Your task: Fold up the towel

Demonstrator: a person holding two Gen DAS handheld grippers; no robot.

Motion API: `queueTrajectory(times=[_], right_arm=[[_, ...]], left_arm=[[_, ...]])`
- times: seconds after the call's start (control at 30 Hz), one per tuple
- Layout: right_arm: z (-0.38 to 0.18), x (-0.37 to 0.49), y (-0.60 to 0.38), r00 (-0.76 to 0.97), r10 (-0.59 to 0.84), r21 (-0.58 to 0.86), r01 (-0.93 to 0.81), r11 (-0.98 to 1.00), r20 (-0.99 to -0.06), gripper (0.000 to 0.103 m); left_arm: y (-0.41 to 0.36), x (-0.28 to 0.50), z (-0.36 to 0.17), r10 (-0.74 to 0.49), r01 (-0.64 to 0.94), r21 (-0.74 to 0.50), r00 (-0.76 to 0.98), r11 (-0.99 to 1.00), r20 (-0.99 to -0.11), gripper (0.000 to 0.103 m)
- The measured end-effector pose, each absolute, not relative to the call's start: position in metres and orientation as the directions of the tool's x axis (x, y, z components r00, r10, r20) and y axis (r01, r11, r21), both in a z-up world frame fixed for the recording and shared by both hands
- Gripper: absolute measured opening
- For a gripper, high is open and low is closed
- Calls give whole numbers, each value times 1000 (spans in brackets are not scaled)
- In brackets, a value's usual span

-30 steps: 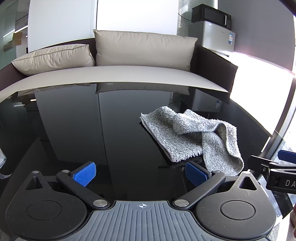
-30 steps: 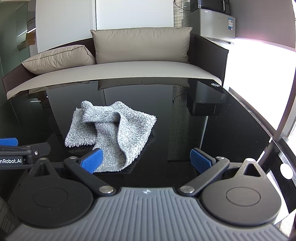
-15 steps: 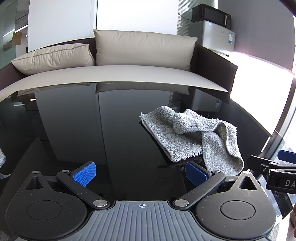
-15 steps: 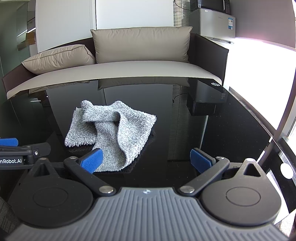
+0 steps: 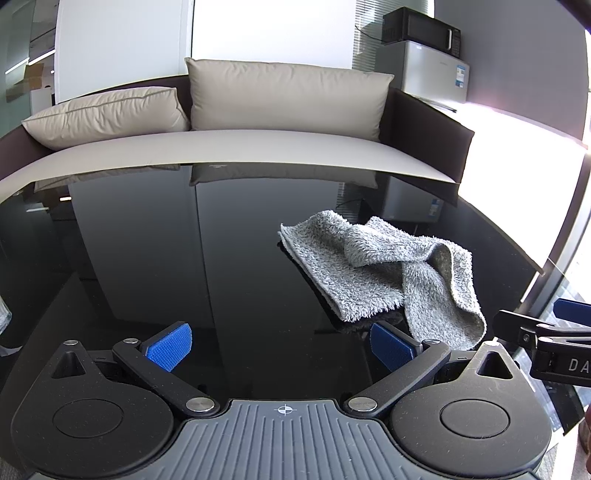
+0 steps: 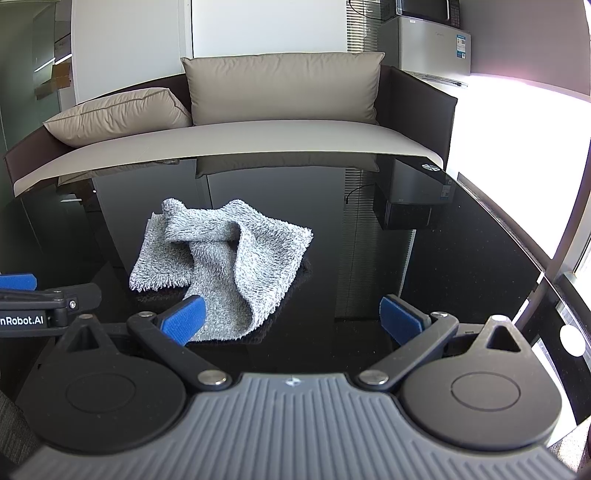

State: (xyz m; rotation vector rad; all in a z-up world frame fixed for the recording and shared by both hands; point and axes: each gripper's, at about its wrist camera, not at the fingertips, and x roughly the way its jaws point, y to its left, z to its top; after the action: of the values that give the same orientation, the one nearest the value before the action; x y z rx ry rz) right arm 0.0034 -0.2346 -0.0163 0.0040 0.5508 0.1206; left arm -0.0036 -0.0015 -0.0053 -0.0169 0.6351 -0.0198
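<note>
Towel (image 5: pixel 373 273): I count one, grey and fluffy, lying crumpled on the glossy black table (image 5: pixel 184 258), with one flat layer spread on the surface and a second part twisted over it into a raised ridge. From my left wrist camera it sits right of centre, ahead of the right-hand blue pad; from my right wrist camera the same towel (image 6: pixel 229 266) lies left of centre, its near edge just behind the left-hand blue pad. My left gripper (image 5: pixel 279 343) has its two fingers spread wide apart with nothing between them but bare tabletop, and the towel lies just beyond the right fingertip; I cannot tell whether it touches. My right gripper (image 6: pixel 291 320) is likewise spread wide and holds nothing. Each camera catches the other tool at its edge: the right gripper's dark body enters at the far right of the left view, and the left gripper shows at the left edge of the right view. Beyond the table stands one sofa (image 5: pixel 258 147) with two beige cushions (image 5: pixel 284 98), one upright and one lying lower on the left. At the far right I see one small silver fridge (image 5: pixel 432 70) with one black microwave (image 5: pixel 421 29) on top.
</note>
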Motion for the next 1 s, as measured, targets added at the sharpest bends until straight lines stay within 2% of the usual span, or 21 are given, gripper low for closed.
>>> queueTrajectory(times=[1.0], right_arm=[[-16,4,-235,845,118,35,-117,993,-522,103]], left_arm=[[2,0,-1,-25,7,-32,800,999,-599,102]])
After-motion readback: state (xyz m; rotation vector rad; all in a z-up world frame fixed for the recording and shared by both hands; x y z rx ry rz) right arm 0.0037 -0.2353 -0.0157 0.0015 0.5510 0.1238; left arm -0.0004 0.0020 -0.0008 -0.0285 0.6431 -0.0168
